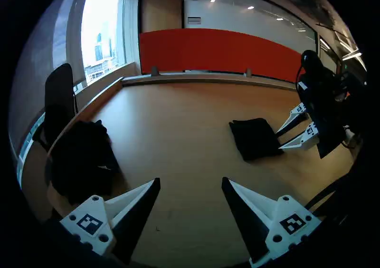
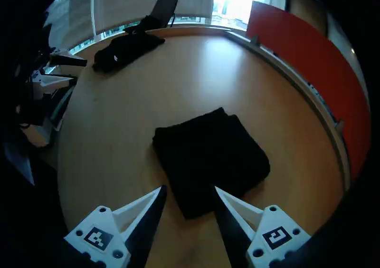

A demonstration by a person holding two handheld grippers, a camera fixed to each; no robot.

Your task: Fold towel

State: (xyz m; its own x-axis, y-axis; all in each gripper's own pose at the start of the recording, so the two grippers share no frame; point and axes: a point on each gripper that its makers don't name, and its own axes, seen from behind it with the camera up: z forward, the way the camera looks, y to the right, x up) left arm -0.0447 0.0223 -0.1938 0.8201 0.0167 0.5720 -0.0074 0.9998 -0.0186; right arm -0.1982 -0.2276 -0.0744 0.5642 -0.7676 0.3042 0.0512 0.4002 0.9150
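Towel (image 2: 211, 158) lies folded on our table (image 2: 118, 125); we hold left gripper (image 1: 190, 178) and right gripper (image 2: 189, 187) spread wide, grasping nothing.

We find no readable text, brand, number or sign. We note only black-and-white square code markers (image 1: 89, 223): 2 on left gripper (image 1: 190, 179), 2 on right gripper (image 2: 190, 187), pattern blocks, no letters or digits. In left gripper view, we spot same kind of markers on right gripper farther off, plus small white tag (image 1: 302, 85) on its dark body, too small to read.
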